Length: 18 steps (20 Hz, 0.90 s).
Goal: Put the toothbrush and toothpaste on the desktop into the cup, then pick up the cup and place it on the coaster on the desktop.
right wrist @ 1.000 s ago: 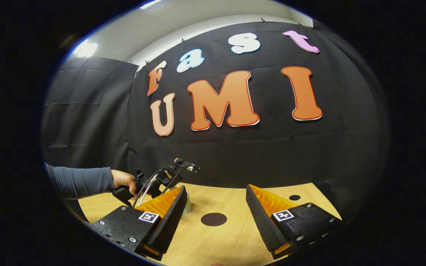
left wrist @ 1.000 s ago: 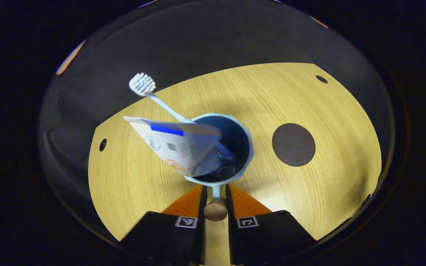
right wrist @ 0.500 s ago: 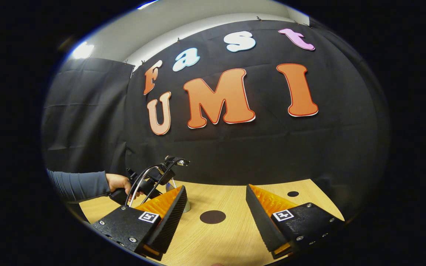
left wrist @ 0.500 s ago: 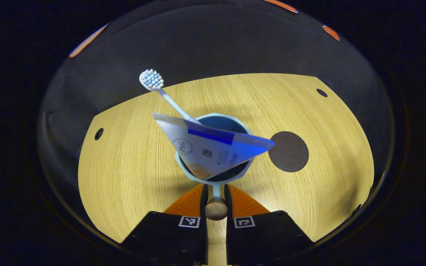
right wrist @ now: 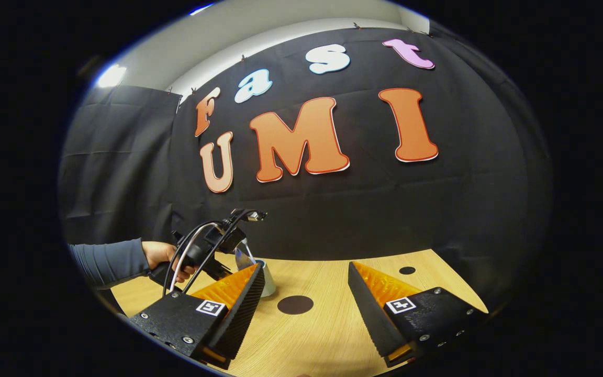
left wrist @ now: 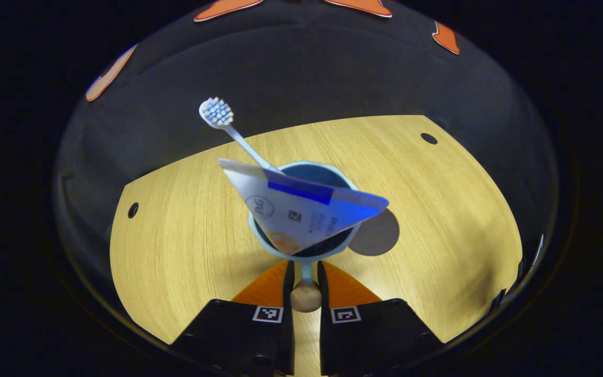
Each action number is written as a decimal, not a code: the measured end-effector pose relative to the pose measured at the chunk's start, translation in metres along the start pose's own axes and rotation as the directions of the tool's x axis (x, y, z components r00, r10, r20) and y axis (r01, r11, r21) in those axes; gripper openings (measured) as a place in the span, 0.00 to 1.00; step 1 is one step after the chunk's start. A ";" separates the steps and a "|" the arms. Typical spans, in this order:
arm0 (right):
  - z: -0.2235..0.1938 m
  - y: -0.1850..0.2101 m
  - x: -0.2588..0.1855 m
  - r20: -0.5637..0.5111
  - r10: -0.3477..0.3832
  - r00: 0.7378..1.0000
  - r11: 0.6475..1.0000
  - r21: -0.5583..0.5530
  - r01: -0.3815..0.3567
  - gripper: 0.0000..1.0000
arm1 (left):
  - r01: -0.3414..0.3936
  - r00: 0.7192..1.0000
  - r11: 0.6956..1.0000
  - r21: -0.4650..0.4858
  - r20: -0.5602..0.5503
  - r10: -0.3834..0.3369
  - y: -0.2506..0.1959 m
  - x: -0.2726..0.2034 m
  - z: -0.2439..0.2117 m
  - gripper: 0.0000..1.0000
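The left tongs [left wrist: 305,277] are pinched tight on the cup [left wrist: 304,209] by its handle, so toothbrush [left wrist: 228,131] and toothpaste [left wrist: 296,212] are already in. The cup is carried right in front of them, apparently lifted, and overlaps the near edge of the dark coaster [left wrist: 377,238] on the tabletop [left wrist: 176,251]. Only setting it down looks left. The right tongs [right wrist: 306,293] hang wide, holding nothing.

In the left gripper view the toothpaste [left wrist: 301,212] covers much of the cup's [left wrist: 351,186] mouth, hiding the toothbrush's [left wrist: 233,133] lower handle, and the cup overlaps the coaster's [left wrist: 380,238] near edge. In the right gripper view the right claw's [right wrist: 306,309] finger hides most of the cup, so whether it touches the tabletop [right wrist: 322,335] cannot be told.
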State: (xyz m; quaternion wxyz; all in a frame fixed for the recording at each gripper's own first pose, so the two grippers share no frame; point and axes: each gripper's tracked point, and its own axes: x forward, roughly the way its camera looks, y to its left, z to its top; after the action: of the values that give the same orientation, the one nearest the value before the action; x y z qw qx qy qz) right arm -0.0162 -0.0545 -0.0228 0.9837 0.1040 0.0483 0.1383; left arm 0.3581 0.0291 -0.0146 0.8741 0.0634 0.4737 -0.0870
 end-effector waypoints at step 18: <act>-0.013 -0.027 0.002 -0.037 -0.087 0.996 0.995 0.045 0.088 0.97 | 0.025 0.999 0.996 0.089 0.038 -0.028 0.002 -0.004 -0.015 0.45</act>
State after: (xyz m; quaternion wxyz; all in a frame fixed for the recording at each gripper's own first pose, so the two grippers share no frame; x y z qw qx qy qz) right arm -0.0092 -0.0771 -0.0418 0.9851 0.1223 0.0733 0.0958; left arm 0.3444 0.0344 -0.0192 0.8783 0.0939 0.4529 -0.1207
